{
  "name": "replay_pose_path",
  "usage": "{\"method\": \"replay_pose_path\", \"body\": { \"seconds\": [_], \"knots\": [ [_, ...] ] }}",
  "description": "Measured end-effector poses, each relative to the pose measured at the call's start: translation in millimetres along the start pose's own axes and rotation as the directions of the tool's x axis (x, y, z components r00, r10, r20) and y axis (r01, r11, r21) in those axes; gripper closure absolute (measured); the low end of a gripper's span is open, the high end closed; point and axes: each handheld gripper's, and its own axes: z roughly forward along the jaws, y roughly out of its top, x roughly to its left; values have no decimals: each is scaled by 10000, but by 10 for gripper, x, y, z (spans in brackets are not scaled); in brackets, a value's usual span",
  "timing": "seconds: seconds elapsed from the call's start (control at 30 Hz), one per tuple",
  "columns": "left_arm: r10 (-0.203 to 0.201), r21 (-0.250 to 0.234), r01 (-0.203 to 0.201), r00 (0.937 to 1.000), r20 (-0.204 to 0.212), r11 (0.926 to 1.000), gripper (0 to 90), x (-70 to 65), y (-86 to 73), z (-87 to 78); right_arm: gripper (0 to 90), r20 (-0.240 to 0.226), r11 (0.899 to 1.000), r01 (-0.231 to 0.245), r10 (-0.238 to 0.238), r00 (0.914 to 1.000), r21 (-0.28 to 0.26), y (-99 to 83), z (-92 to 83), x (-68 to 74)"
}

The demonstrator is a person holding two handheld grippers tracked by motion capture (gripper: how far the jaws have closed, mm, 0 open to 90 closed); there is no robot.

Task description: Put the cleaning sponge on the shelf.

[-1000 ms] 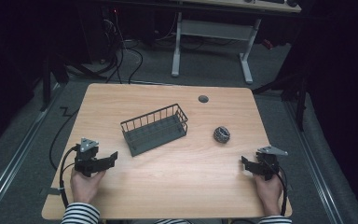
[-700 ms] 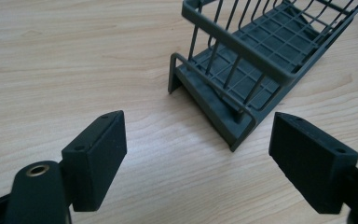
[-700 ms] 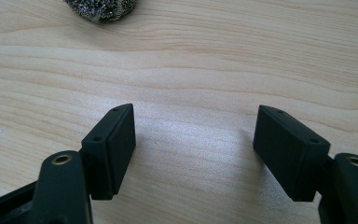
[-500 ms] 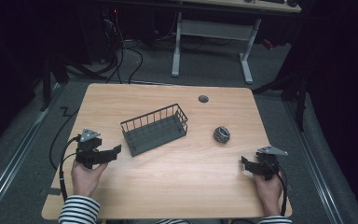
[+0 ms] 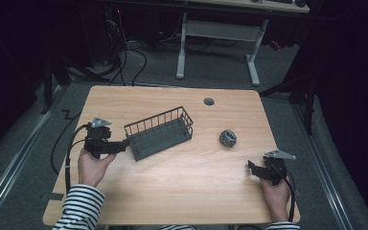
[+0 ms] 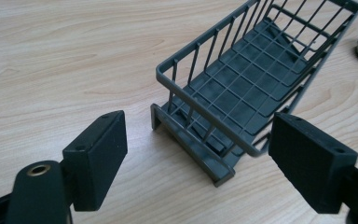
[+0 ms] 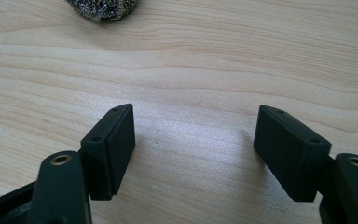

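On the desk (image 5: 172, 191), the wire basket (image 5: 159, 133) lies left of centre, the steel-wool ball (image 5: 228, 138) to its right, a round grommet (image 5: 209, 101) farther back.

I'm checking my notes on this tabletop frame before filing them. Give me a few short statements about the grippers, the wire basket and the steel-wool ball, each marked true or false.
1. The left gripper is open, with the near end of the wire basket ahead of its jaws. True.
2. The steel-wool ball lies inside the basket. False: it sits on the table, to the right of the basket and apart from it.
3. The right gripper is open over bare wood. True.
4. The right gripper holds the ball. False: its jaws are empty and the ball lies farther off.
5. The basket is empty. True.
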Motion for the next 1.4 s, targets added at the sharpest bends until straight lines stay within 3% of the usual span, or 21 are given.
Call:
{"method": "replay_pose_path", "body": {
  "seconds": [0.3, 0.63, 1.03, 1.4],
  "knots": [
    [73, 611, -66, 9999, -118, 9981, 209, -16, 139, 216, 296, -11, 10000, 1, -1, 10000, 0, 0, 0, 1],
    [348, 1002, -302, 9984, -448, 9945, 276, -49, 160, 382, 296, -12, 10000, 2, -2, 10000, 0, 0, 0, 2],
    [683, 1104, -627, 9965, -476, 9919, 447, -98, 135, 428, 296, -14, 10000, 1, -1, 10000, 0, 0, 0, 2],
    [824, 1094, -787, 9962, -296, 9909, 493, -164, 96, 409, 296, -13, 10000, -1, 1, 10000, 1, 0, 0, 2]
  ]
}}
